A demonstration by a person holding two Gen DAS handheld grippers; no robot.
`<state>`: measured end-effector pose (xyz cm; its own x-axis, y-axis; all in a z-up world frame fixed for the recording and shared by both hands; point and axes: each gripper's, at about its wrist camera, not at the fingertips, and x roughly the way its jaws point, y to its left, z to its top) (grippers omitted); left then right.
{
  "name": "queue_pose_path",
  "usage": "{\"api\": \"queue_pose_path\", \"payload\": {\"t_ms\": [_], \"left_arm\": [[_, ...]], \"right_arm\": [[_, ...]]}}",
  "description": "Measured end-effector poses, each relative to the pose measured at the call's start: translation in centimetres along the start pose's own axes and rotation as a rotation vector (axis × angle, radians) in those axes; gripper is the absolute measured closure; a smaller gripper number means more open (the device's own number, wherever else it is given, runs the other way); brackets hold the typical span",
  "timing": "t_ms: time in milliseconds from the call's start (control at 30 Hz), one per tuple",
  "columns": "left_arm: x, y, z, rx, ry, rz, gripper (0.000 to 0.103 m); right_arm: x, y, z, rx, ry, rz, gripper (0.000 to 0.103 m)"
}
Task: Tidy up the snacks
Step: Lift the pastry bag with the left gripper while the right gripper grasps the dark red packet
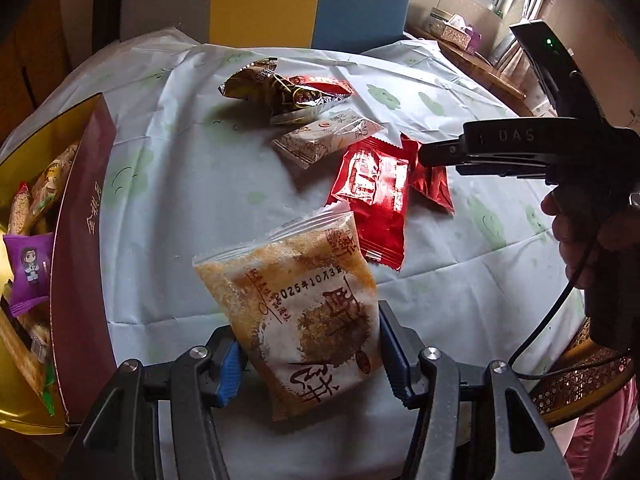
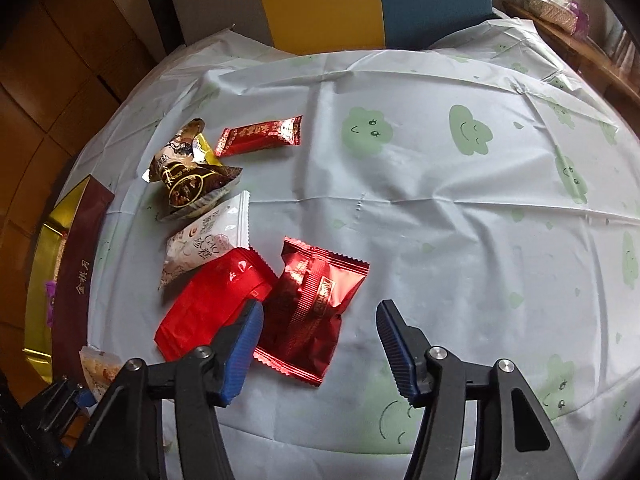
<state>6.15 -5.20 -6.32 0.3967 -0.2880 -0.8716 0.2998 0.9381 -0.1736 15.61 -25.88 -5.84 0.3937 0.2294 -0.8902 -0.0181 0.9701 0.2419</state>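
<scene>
My left gripper (image 1: 310, 354) is shut on a clear packet of a golden sesame cake (image 1: 296, 304) and holds it above the table, right of the maroon and gold box (image 1: 80, 248). The box holds several snacks, among them a purple packet (image 1: 30, 268). My right gripper (image 2: 318, 348) is open and empty, hovering over a dark red foil packet (image 2: 310, 312); a bright red packet (image 2: 208, 308) lies to its left. In the left wrist view the right gripper (image 1: 432, 152) hangs above the red packets (image 1: 376, 196).
A white packet (image 2: 204, 244), a brown and gold wrapper (image 2: 188, 176) and a small red bar (image 2: 260, 136) lie further back on the pale tablecloth (image 2: 440, 220). A yellow and blue chair back (image 2: 360, 0) stands behind the table. A tissue box (image 1: 460, 32) sits on a side shelf.
</scene>
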Motion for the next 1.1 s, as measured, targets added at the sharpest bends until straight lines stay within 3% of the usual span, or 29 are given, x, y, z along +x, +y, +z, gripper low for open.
{"api": "queue_pose_path", "payload": {"t_ms": [67,233,267,333,500,700,1100], "left_arm": [[-0.1,0.2,-0.1,-0.006,-0.006,-0.007,0.044],[-0.2,0.4,-0.7,-0.022,-0.028,-0.011,0.044],[-0.2,0.4,-0.7,-0.024,-0.031,-0.011,0.044],[-0.3,0.3,-0.9,-0.026,-0.035,-0.01,0.044],[-0.4,0.2,-1.2,-0.022,-0.049,-0.008,0.044],[-0.4,0.0,-1.4,-0.019,-0.057,0.001,0.044],[-0.8,-0.3,-1.5,0.005,-0.073,0.017,0.045]], "right_arm": [[0.3,0.1,0.0,0.001,-0.003,0.001,0.035],[0.9,1.0,0.1,-0.041,-0.002,-0.022,0.035],[1.1,1.2,0.0,-0.058,0.003,-0.038,0.036],[1.3,1.5,-0.1,-0.096,0.022,-0.071,0.055],[1.2,1.3,0.0,-0.129,0.033,-0.155,0.056],[1.9,0.2,0.1,-0.102,0.075,-0.165,0.055],[2.2,0.2,0.0,-0.12,0.068,-0.176,0.053]]}}
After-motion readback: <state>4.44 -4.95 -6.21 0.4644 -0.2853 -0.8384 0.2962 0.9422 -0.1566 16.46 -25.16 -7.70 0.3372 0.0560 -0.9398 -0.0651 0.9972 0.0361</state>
